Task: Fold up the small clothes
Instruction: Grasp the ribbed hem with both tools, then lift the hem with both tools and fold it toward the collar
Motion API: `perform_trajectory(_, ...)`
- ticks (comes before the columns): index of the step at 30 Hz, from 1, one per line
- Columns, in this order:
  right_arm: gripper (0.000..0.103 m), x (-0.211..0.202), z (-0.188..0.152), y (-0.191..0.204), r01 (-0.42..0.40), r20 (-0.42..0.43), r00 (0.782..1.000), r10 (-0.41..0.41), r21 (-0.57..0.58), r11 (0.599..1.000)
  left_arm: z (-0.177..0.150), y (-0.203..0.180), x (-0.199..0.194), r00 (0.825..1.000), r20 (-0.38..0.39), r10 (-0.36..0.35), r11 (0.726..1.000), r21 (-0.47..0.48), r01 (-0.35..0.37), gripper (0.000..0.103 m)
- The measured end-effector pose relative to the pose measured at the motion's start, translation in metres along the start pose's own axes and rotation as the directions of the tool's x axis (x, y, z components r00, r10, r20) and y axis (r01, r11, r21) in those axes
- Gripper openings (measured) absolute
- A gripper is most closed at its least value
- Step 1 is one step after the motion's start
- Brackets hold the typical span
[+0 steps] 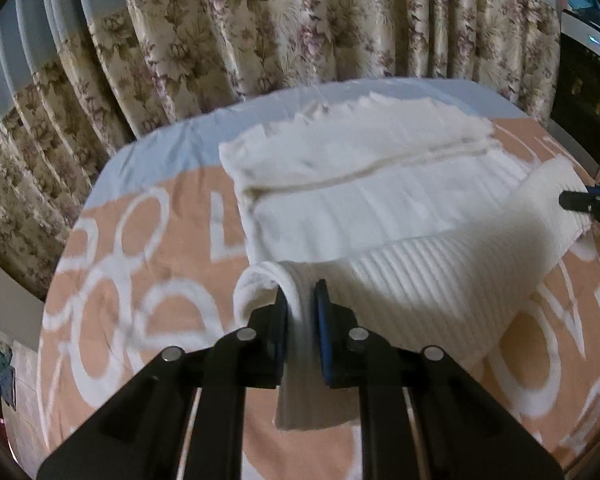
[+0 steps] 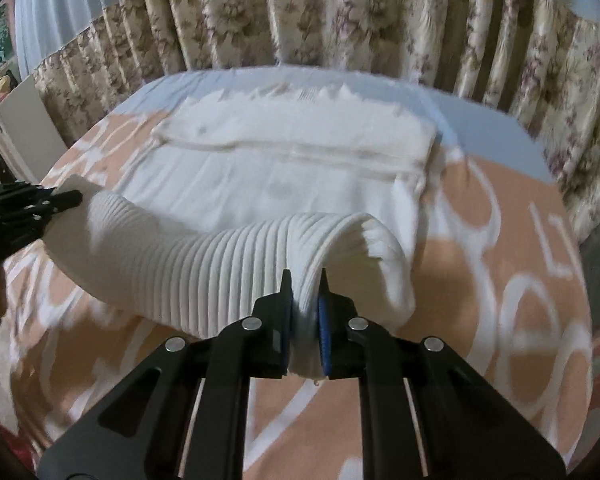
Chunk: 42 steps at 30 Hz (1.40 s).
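A white ribbed garment [image 1: 380, 200] lies on a peach blanket [image 1: 148, 280] — its near hem lifted off the bed. The left gripper [image 1: 301, 300] and right gripper [image 2: 305, 292] each clamp a hem corner — floral curtains [image 2: 340, 12] hang behind.

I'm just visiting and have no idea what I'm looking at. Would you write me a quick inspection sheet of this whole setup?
Surface: a peach blanket with large white lettering; a pale blue sheet shows at its far side.
Job's things: one white ribbed garment, far part lying flat, near edge lifted at both corners.
Clutter: nothing seen on the blanket.
Grippers: left gripper shut on the garment's near left corner; right gripper shut on its near right corner.
Cables: nothing seen.
Surroundings: floral curtains behind the bed; a dark appliance at the right edge of the left view, too dim to identify.
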State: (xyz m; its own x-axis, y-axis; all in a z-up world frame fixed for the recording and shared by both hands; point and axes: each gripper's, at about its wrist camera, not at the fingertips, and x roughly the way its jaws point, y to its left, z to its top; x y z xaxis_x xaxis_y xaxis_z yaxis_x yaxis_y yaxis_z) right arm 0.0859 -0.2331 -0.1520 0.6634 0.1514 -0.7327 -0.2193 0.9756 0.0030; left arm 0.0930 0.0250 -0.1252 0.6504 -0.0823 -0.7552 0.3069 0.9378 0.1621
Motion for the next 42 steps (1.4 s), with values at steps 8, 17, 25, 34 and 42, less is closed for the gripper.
perform_trajectory(8,0.011,0.044,0.065,-0.024,0.04,0.04,0.999,-0.037,-0.071,0.997,0.068,0.012,0.037,0.997,0.057,0.054,0.996,0.074,-0.058,0.014)
perform_trajectory(17,0.011,0.099,0.136,-0.061,0.074,0.085,0.994,-0.068,-0.07,0.995,0.141,0.036,0.108,0.996,0.064,0.062,0.995,0.077,-0.066,0.014)
perform_trajectory(25,0.012,0.167,0.151,-0.083,0.071,-0.028,0.997,-0.072,-0.053,0.996,0.153,0.041,0.183,0.998,-0.015,0.054,0.994,0.1,-0.052,0.014)
perform_trajectory(34,0.015,0.182,0.147,-0.087,0.065,-0.086,0.994,-0.069,-0.05,0.997,0.149,0.039,0.205,0.996,-0.066,0.067,0.989,0.136,-0.057,0.02)
perform_trajectory(42,0.023,0.183,0.149,-0.093,0.056,-0.102,0.993,-0.059,-0.029,0.998,0.15,0.04,0.206,0.993,-0.073,0.09,0.986,0.148,-0.079,0.029)
